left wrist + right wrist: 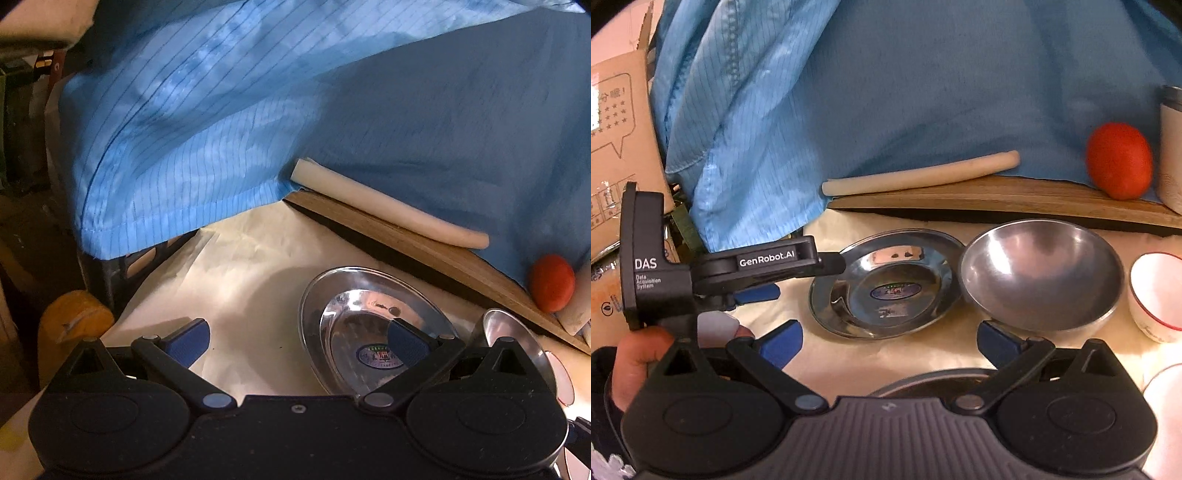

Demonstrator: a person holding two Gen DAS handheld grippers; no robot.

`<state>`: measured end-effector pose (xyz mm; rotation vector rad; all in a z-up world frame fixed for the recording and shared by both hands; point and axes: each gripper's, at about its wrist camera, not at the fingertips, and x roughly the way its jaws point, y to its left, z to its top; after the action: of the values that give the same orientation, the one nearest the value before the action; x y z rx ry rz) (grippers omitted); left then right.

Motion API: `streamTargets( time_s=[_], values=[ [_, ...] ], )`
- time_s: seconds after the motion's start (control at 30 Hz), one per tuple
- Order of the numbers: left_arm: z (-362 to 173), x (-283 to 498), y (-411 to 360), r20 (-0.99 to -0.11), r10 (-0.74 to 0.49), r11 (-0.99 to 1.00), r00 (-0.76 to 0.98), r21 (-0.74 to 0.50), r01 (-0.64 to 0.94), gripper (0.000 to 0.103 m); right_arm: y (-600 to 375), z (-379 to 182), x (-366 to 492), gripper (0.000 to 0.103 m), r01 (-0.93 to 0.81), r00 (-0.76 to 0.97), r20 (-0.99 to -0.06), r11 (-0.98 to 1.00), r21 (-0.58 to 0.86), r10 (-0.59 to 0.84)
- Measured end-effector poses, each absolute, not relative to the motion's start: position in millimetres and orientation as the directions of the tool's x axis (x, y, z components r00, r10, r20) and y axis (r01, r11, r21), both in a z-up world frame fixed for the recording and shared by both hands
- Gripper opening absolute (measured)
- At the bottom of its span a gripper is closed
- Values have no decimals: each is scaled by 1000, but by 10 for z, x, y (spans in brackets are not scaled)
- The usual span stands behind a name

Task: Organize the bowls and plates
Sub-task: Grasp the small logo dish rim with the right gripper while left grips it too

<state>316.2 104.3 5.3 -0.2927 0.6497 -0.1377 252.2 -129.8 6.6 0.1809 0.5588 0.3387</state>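
A steel plate (882, 284) with a sticker in its middle lies on the cream-covered table (923, 350). A steel bowl (1039, 275) stands just right of it, touching its rim. A white bowl with a red rim (1154, 295) stands further right. My left gripper (297, 341) is open and empty, its right finger over the plate (354, 306); the steel bowl's edge (517, 339) shows at the right. It shows at the left of the right wrist view (798, 275). My right gripper (890, 345) is open and empty, in front of the plate and bowl. Another steel rim (934, 380) lies just below it.
A wooden board (1015, 195) at the back carries a white roll (923, 173), a tomato (1119, 162) and a white cup (1172, 147). Blue cloth (886, 92) hangs behind. A cardboard box (617, 147) stands at the left. An orange object (74, 317) sits at the left.
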Motion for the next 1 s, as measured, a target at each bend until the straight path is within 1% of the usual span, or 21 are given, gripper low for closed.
streamTargets(
  time_s=[0.13,0.23,0.27,0.33,0.37,0.47,0.53,0.57,0.63,0.67,0.73,0.77,0.83,0.9,1.0],
  values=[
    [29,3170,1021,-566,-240,947,789,-315,62,100,-1291,55,2615,102,-255,776,-508,923,289,373],
    [4,3191,980,-570,-245,949,784,-305,76,94,-1267,32,2688,96,-237,772,-523,927,292,362],
    [1,3198,973,-569,-248,950,784,-302,80,94,-1250,22,2708,94,-231,772,-528,931,283,353],
    [1,3205,981,-566,-254,947,784,-309,83,90,-1238,3,2734,92,-224,772,-534,934,280,345],
    [-1,3207,994,-564,-257,945,784,-316,83,88,-1241,-6,2743,89,-221,771,-534,932,286,346],
    [-11,3225,1018,-565,-263,940,782,-333,75,78,-1270,-25,2779,83,-202,770,-536,929,309,345],
    [-11,3228,1025,-564,-264,938,782,-338,73,68,-1284,-34,2802,80,-189,772,-534,926,325,345],
    [-10,3228,1026,-564,-266,937,782,-341,73,65,-1291,-38,2813,78,-187,771,-534,925,332,348],
    [-13,3238,1025,-567,-269,936,779,-343,73,51,-1294,-53,2836,72,-186,767,-535,920,345,355],
    [-14,3241,1026,-568,-269,936,778,-345,72,48,-1293,-63,2851,67,-187,763,-537,918,351,361],
    [-17,3249,1031,-572,-266,936,776,-347,65,42,-1293,-83,2876,64,-184,760,-540,916,355,362],
    [-18,3242,1034,-570,-263,935,778,-349,60,40,-1298,-94,2885,60,-183,759,-541,916,358,363],
    [-24,3240,1044,-570,-260,934,779,-355,52,31,-1303,-114,2895,56,-181,759,-542,916,359,362],
    [-30,3241,1042,-575,-256,934,777,-353,47,26,-1300,-122,2899,51,-180,759,-541,915,361,363],
    [-32,3242,1034,-575,-254,935,777,-352,45,23,-1301,-128,2904,44,-173,760,-543,916,362,357]
  ],
)
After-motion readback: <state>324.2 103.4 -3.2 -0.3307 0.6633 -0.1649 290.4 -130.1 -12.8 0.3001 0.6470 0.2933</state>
